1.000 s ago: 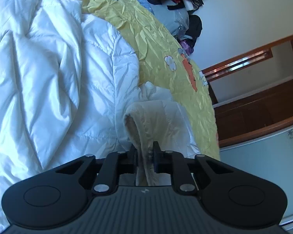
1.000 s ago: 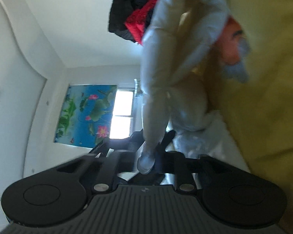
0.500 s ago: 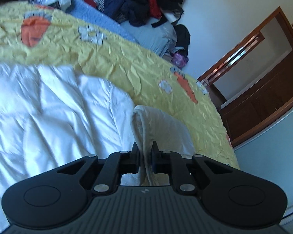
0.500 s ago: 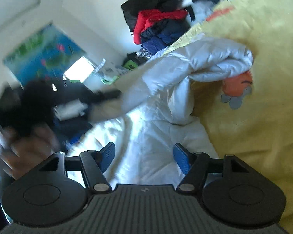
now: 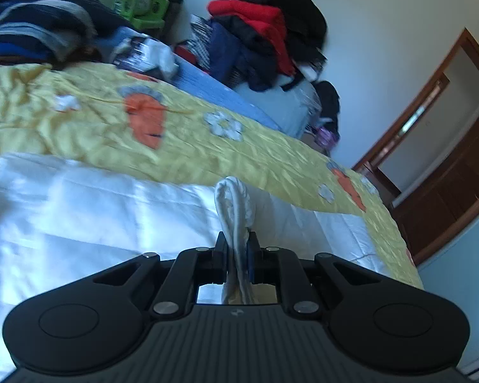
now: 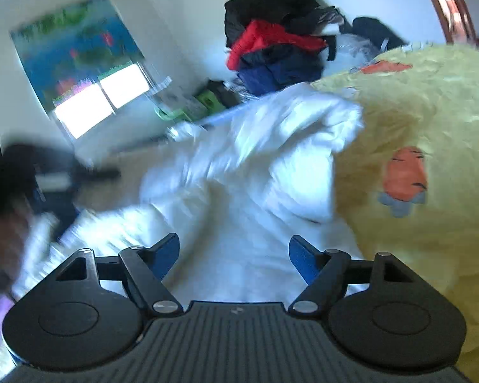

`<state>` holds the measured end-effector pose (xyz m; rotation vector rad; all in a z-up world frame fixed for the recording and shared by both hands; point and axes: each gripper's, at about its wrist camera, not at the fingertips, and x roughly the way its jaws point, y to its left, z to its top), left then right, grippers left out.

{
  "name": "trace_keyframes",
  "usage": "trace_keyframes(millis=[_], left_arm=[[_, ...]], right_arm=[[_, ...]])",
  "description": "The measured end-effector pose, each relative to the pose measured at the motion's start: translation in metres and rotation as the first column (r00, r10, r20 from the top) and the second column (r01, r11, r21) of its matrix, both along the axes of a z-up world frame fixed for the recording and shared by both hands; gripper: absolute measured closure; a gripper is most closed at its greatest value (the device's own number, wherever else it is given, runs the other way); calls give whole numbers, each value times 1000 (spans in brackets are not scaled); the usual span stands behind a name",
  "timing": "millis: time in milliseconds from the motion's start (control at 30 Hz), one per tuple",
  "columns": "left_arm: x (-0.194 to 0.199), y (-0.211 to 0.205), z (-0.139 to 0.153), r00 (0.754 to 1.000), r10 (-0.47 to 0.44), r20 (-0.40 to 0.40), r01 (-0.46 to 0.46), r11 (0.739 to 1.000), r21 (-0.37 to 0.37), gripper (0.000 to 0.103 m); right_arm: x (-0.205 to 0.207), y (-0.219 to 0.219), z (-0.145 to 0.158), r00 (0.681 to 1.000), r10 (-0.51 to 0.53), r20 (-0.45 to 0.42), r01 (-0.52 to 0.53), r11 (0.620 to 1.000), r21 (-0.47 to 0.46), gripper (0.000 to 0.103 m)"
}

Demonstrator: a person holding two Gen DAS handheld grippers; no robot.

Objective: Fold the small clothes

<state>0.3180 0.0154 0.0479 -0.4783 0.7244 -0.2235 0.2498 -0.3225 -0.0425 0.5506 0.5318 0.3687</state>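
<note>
Left tongs [image 5: 237, 249]: closed on a bunched edge of the white garment [image 5: 234, 204], which rises from the grip toward 12 o'clock as a narrow upright fold.

Right tongs [image 6: 233, 257]: open, holding nothing.

Garment, right wrist view [image 6: 258, 172]: blurred white mass spread on the bed, running from the right tongs toward 12 to 1 o'clock; free bunched end at 1 o'clock.

Yellow cover [image 6: 424, 121]: at 2 o'clock, under the garment.

Judgement: the right tongs, being free, are likelier to take the next hold.
</note>
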Motion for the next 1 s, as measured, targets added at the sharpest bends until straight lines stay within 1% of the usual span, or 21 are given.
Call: trace_keyframes(millis=[33,67,100,133,200,233,433,500,633,733,833,933,1000], left_arm=[[-3,10,1,1000,12,7,-12,1000,-8,92],[-6,20,3,1000,22,14,-22,1000,-11,92],[-9,28,4,999,32,19,-32,999,-5,92],[-11,35,5,999,41,21,-41,999,1,92],[-17,48,2,998,56,16,-56,998,8,92],[-19,53,0,998,61,11,-61,998,17,92],[-31,77,-14,994,106,11,-107,989,100,92],[-33,84,-17,993,117,0,-116,988,105,92],[-38,92,-19,993,119,0,-118,988,104,92],[-40,90,-20,995,104,2,-103,984,143,92],[-42,89,-22,995,100,8,-100,977,190,92],[-40,93,-28,994,113,-12,-108,973,206,92],[-38,95,-34,992,121,-32,-110,967,228,91]], right_arm=[[1,-3,3,1000,5,-13,-4,999,35,22],[2,-4,5,1000,3,-13,-3,999,39,22],[2,-3,7,1000,-3,-7,3,1000,14,22],[1,0,10,1000,-16,-2,16,999,-44,22],[2,12,13,999,-36,-9,33,984,-175,21],[0,17,14,999,-31,-10,29,976,-217,21],[-3,47,18,1000,5,-29,-15,941,-339,21],[0,52,19,999,23,-40,-35,938,-344,21],[0,56,19,996,50,-71,-70,948,-311,21],[2,58,16,995,59,-86,-83,948,-306,20],[2,61,18,995,62,-78,-84,942,-324,20],[3,64,22,995,73,-65,-91,934,-345,20],[3,64,24,995,79,-62,-96,935,-340,20]])
